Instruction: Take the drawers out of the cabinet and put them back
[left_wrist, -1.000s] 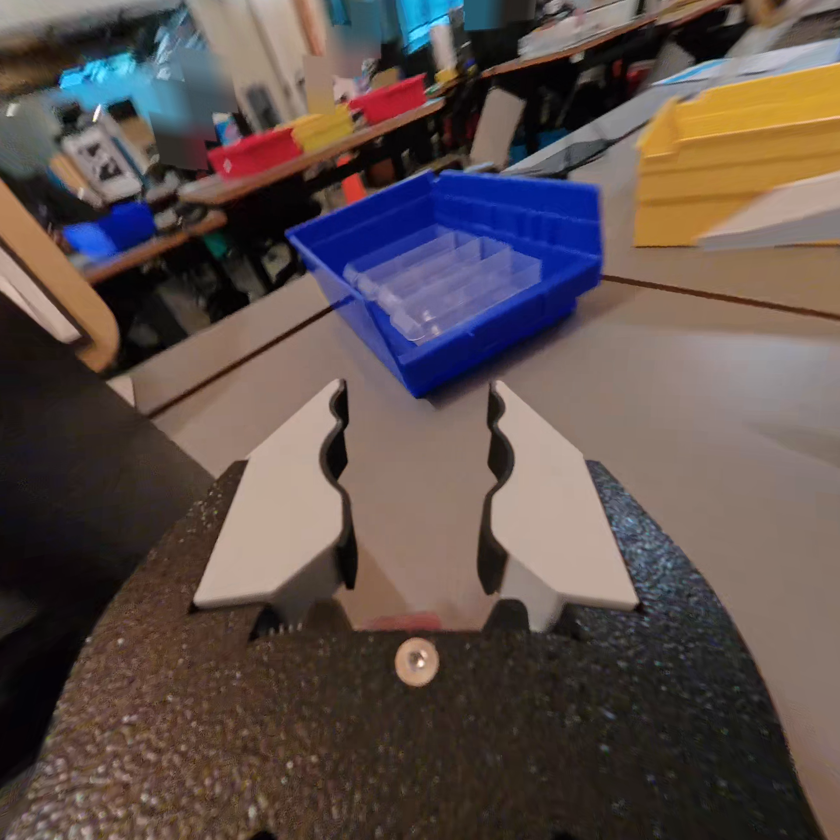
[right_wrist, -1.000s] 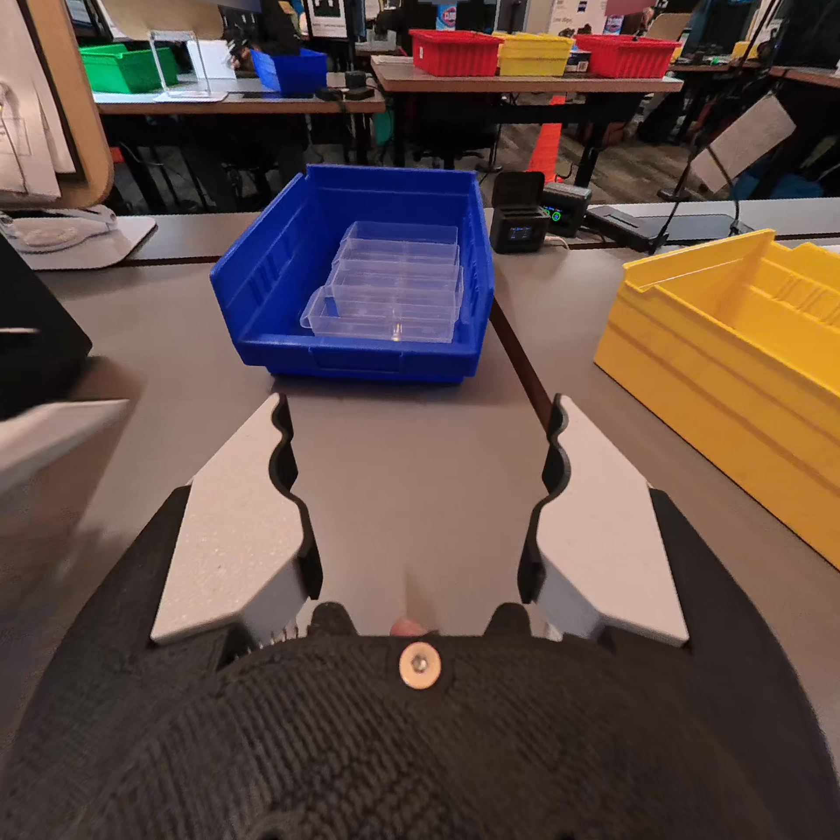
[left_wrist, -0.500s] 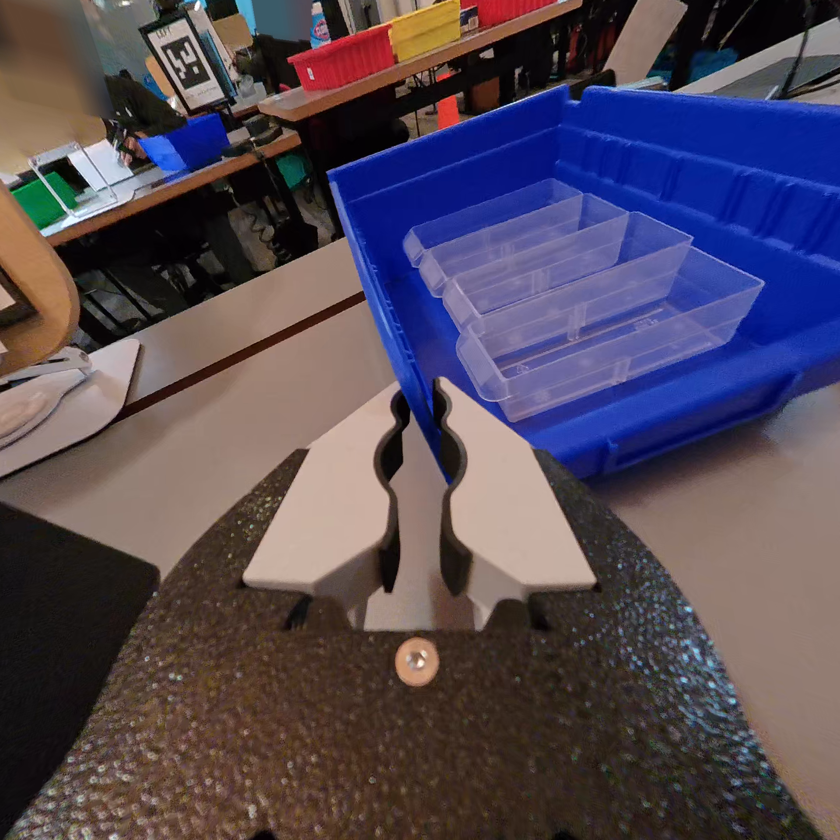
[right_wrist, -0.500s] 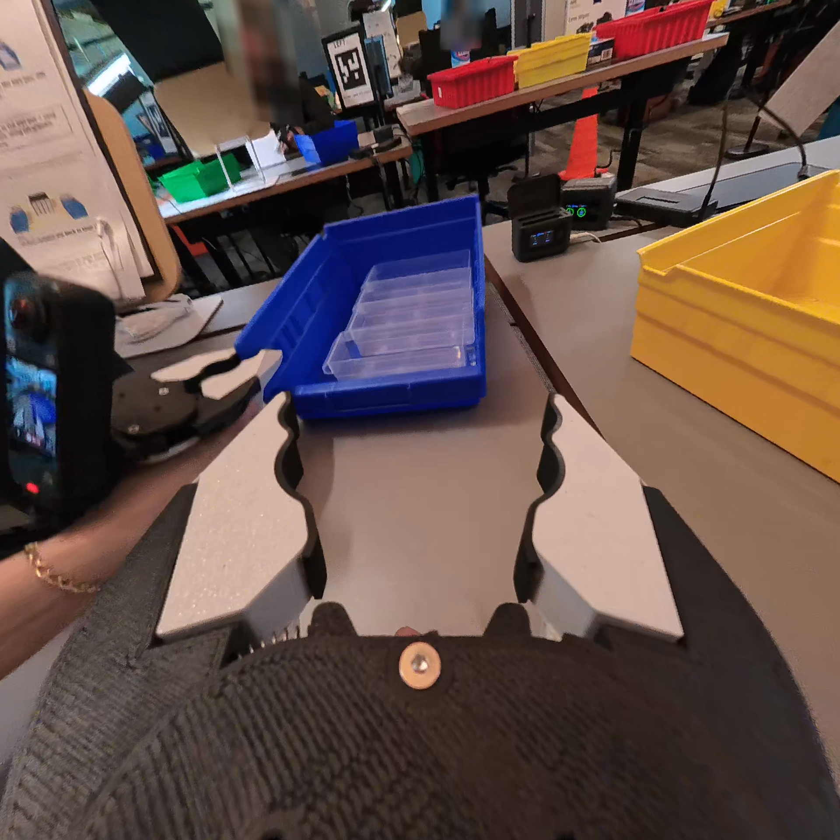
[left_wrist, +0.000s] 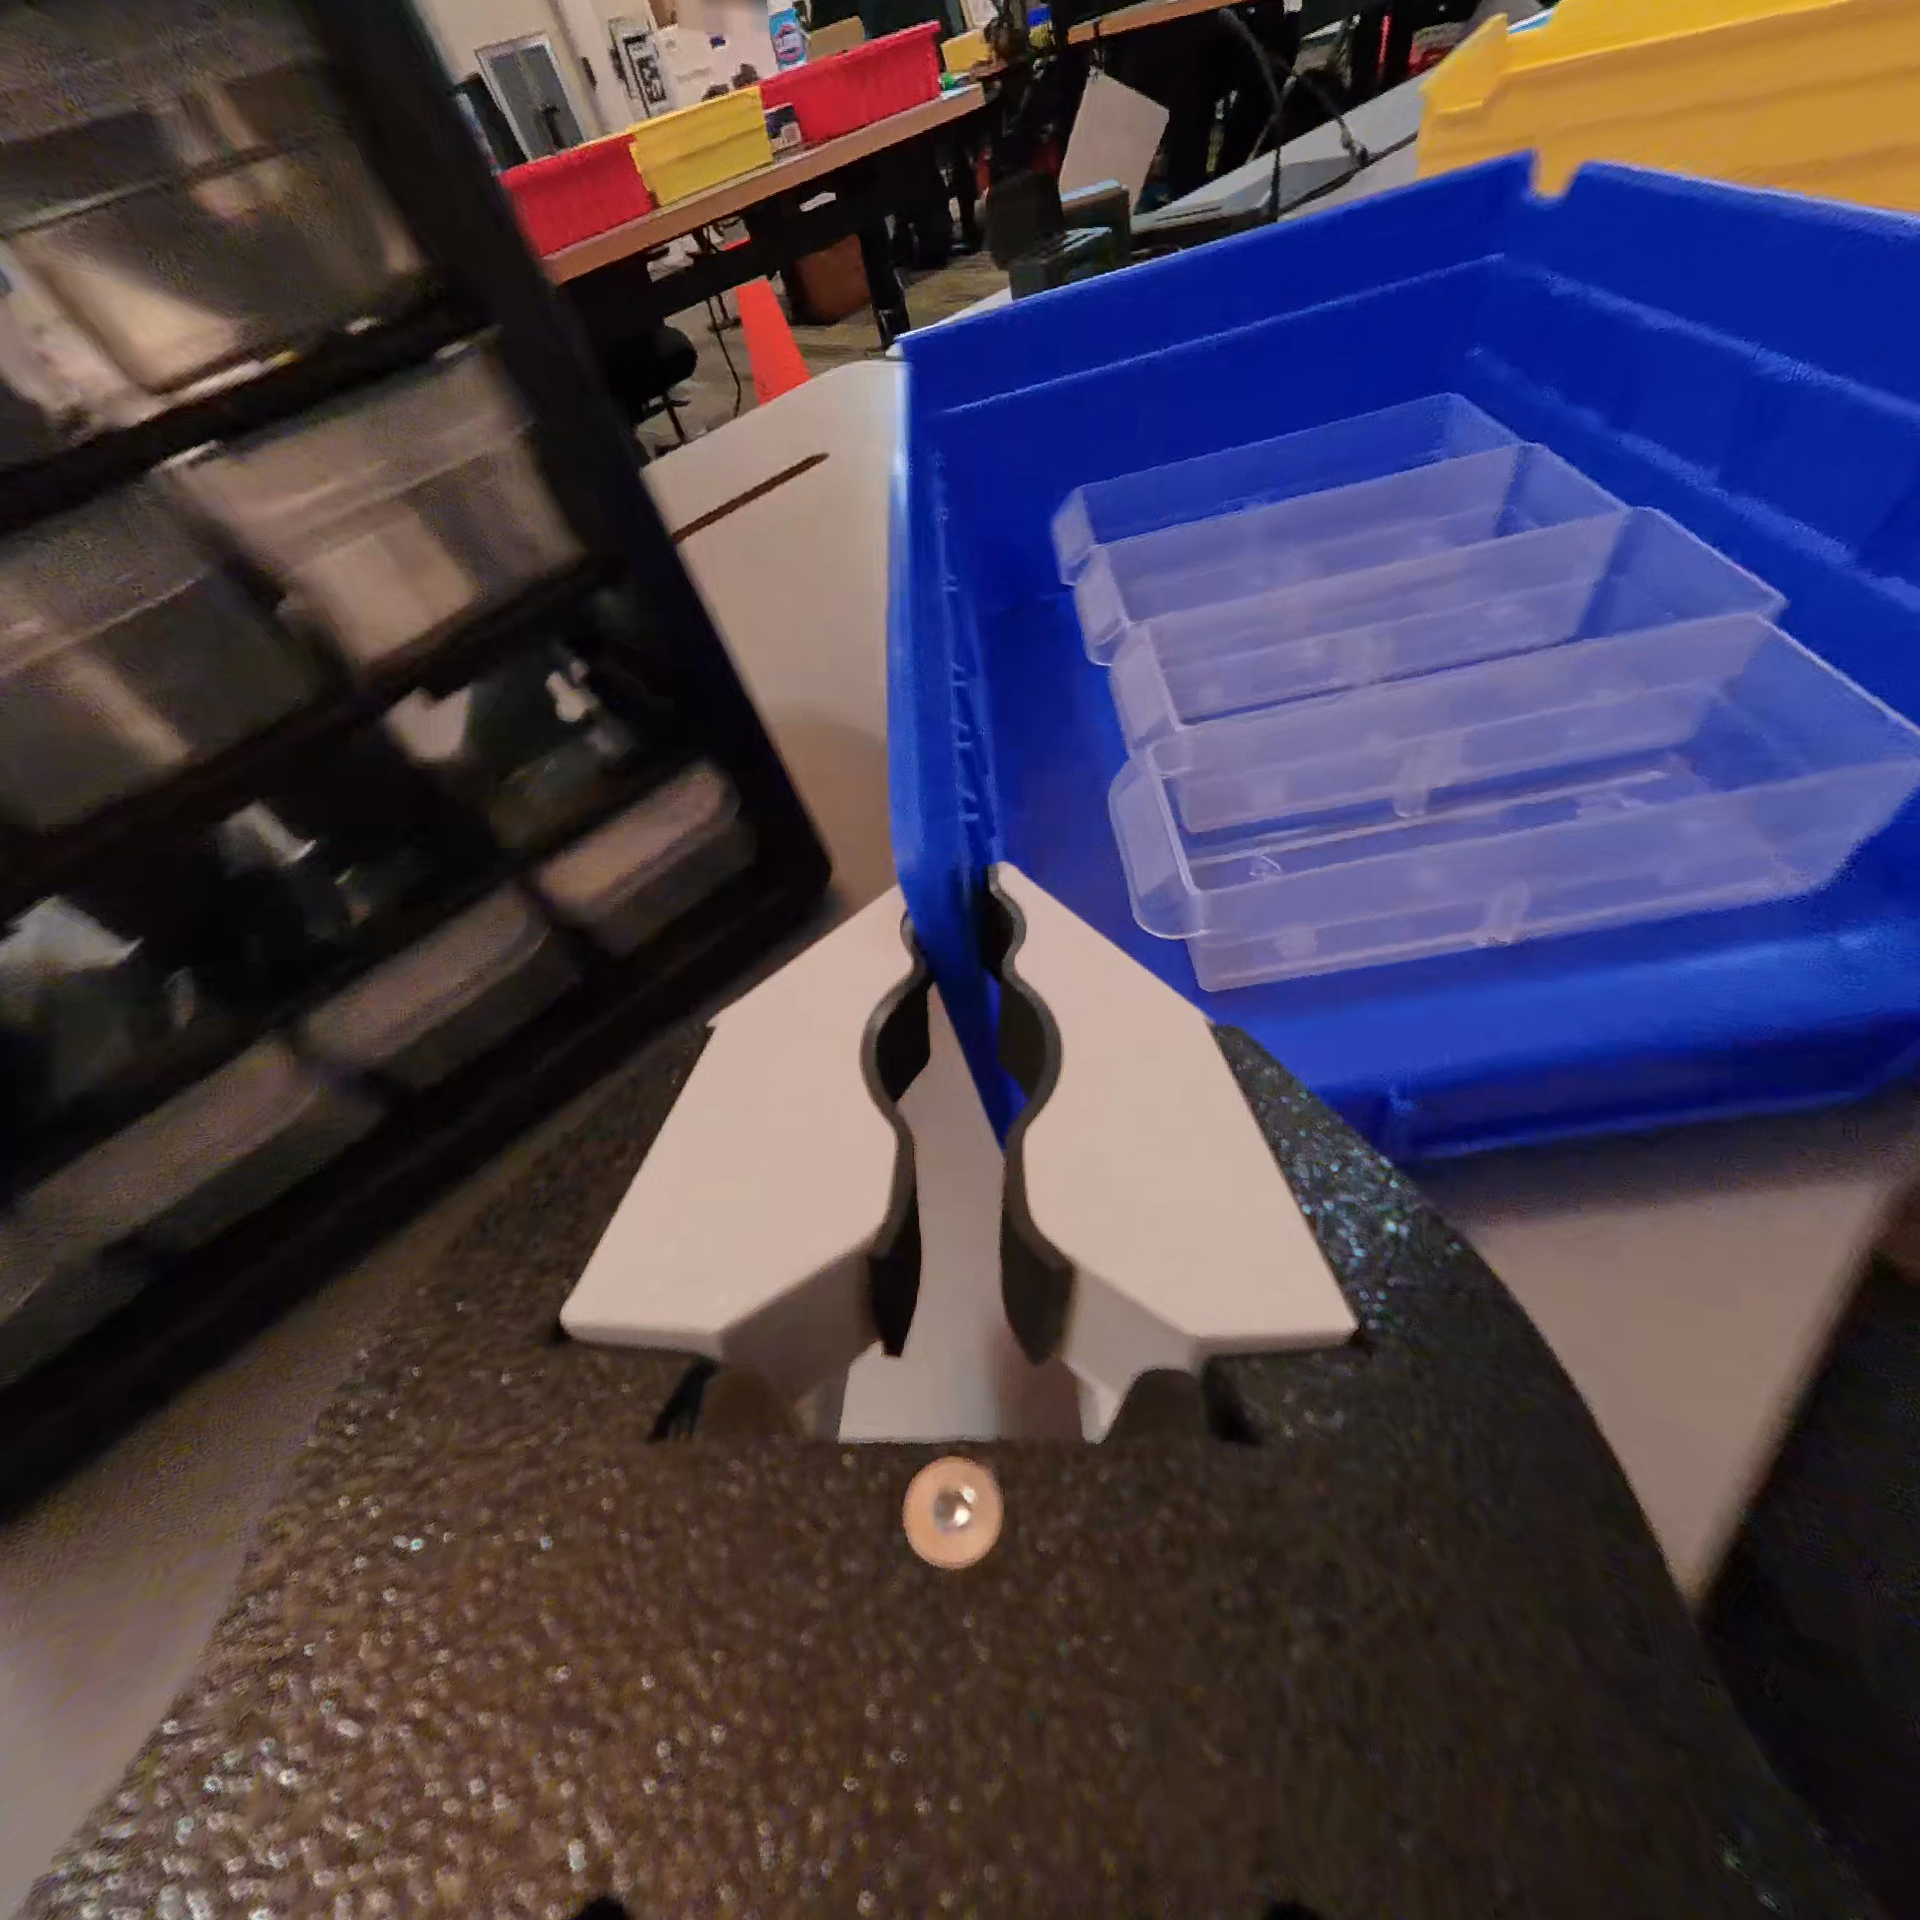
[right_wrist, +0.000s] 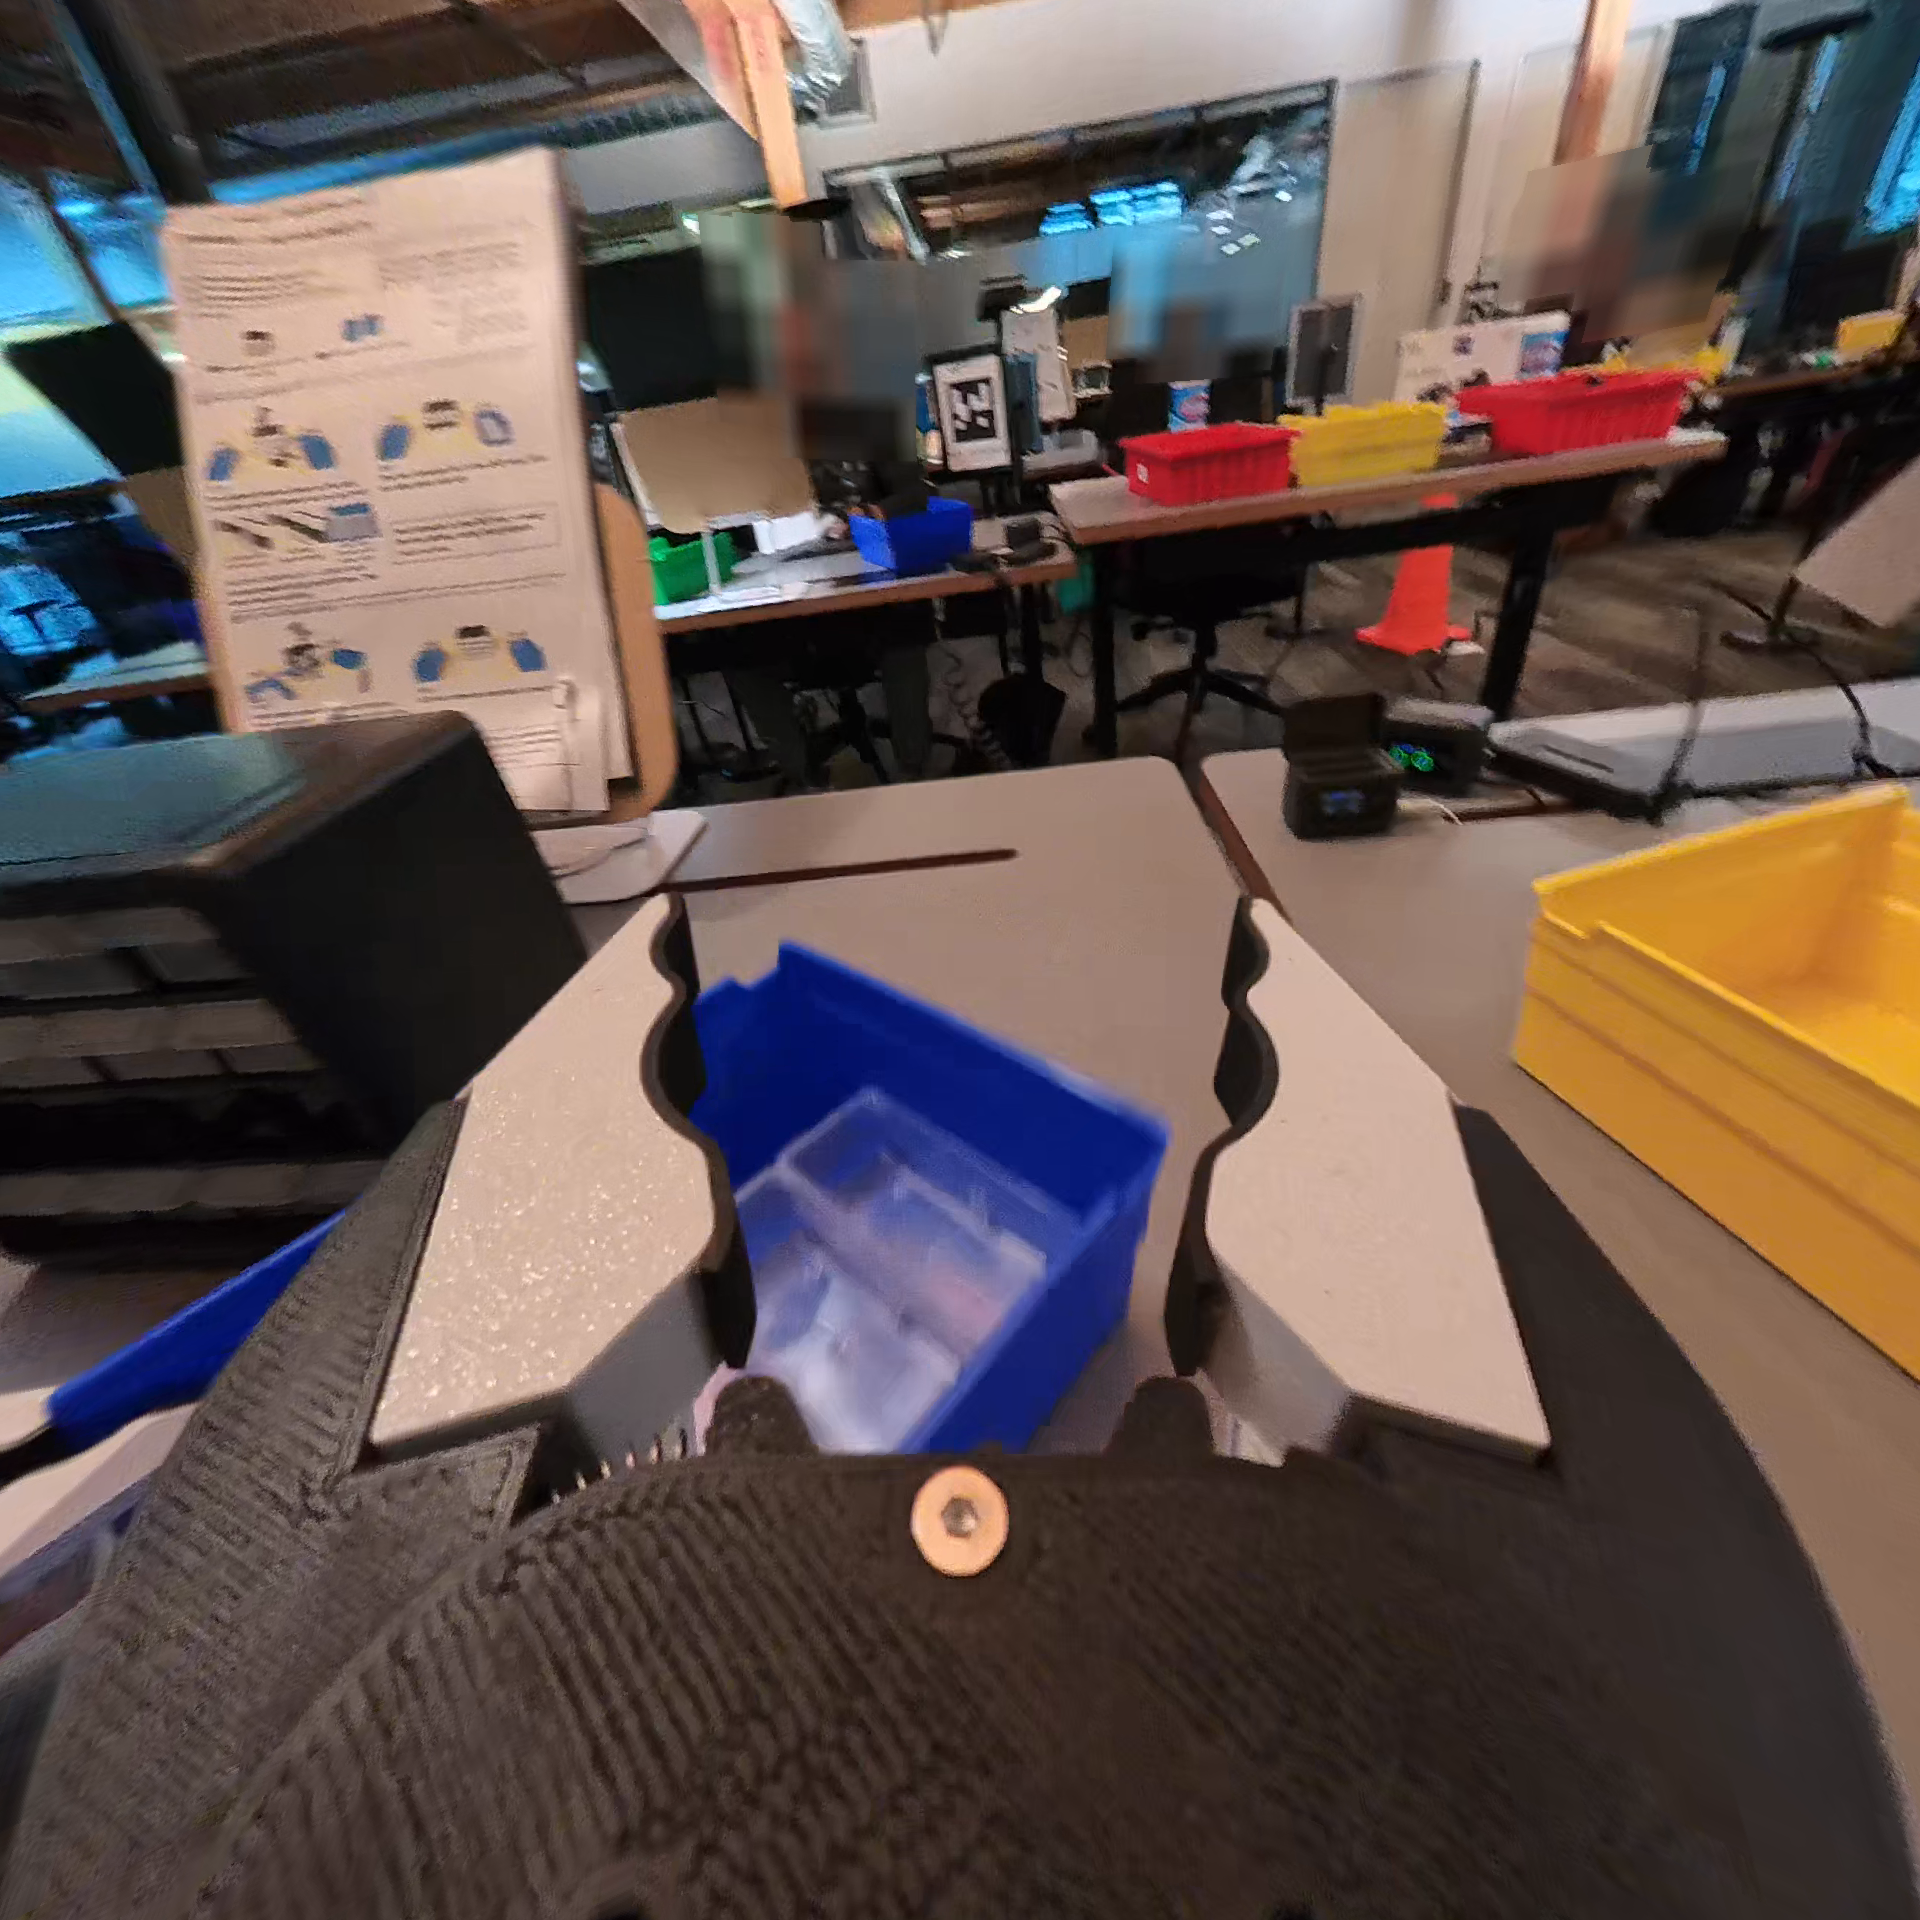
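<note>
The black cabinet (left_wrist: 260, 623) stands at the left and holds several translucent drawers. It also shows in the right wrist view (right_wrist: 343, 914). Several clear drawers (left_wrist: 1455, 748) lie side by side in a blue bin (left_wrist: 1558, 1049) just right of the cabinet. My left gripper (left_wrist: 951, 904) is shut on the bin's left wall near its front corner. My right gripper (right_wrist: 961, 920) is open and empty, above the blue bin (right_wrist: 883, 1039). The clear drawers (right_wrist: 894, 1247) show blurred between its fingers.
A yellow bin (right_wrist: 1714, 1039) sits on the grey table at the right. A small black box (right_wrist: 1340, 769) stands at the back. A printed poster (right_wrist: 384, 468) stands behind the cabinet. Other tables carry red and yellow bins (right_wrist: 1361, 442) far off.
My left gripper has closed on the blue bin's left wall. The bin now sits close beside the cabinet. My right gripper has tilted up and is over the bin.
</note>
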